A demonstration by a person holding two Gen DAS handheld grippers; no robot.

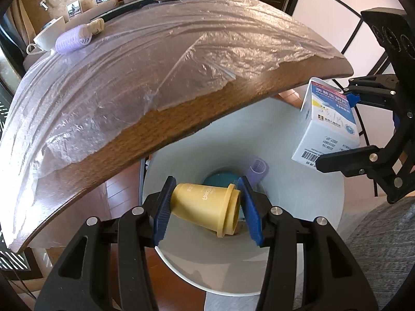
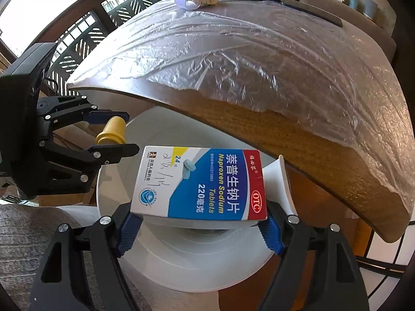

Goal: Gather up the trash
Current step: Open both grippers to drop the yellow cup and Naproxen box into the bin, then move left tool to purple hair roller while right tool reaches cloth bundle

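Observation:
My left gripper [image 1: 207,207] is shut on a yellow plastic cup [image 1: 207,204], held on its side above the open white trash bin [image 1: 298,194]. It also shows in the right wrist view [image 2: 112,134]. My right gripper [image 2: 199,229] is shut on a white, blue and red medicine box [image 2: 205,184], held over the same bin [image 2: 181,259]. The box also shows at the right of the left wrist view [image 1: 326,121]. A purple hair roller [image 1: 258,168] and a teal object [image 1: 220,178] lie at the bin's bottom.
The wooden table [image 1: 233,98], covered by clear plastic film [image 1: 155,59], overhangs the bin. On its far side lie a purple roller [image 1: 72,40], a white cup [image 1: 49,33] and a black strip [image 1: 145,2]. Grey carpet [image 1: 384,246] lies at the right.

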